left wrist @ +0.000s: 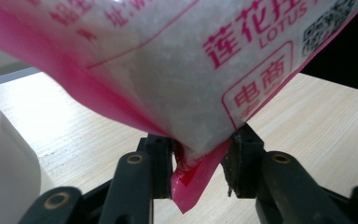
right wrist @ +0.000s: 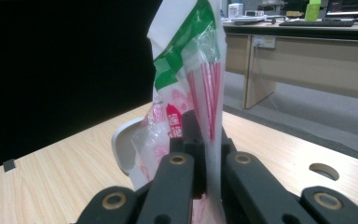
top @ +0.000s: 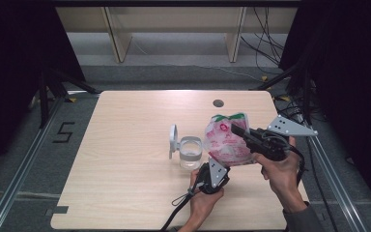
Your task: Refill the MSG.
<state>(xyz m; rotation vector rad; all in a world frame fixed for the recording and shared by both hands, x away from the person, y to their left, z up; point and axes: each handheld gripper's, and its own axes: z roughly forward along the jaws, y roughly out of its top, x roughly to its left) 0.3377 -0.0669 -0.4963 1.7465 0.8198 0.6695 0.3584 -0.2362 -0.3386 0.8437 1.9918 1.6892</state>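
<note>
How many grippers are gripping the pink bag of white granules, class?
2: the right gripper pinches the bag near its top; the left gripper closes on its bottom corner, beside the open jar.

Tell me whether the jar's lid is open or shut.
Open. In the high view the jar shows its open mouth, and its hinged white lid stands flipped up at its left side, beside the pink bag.
</note>
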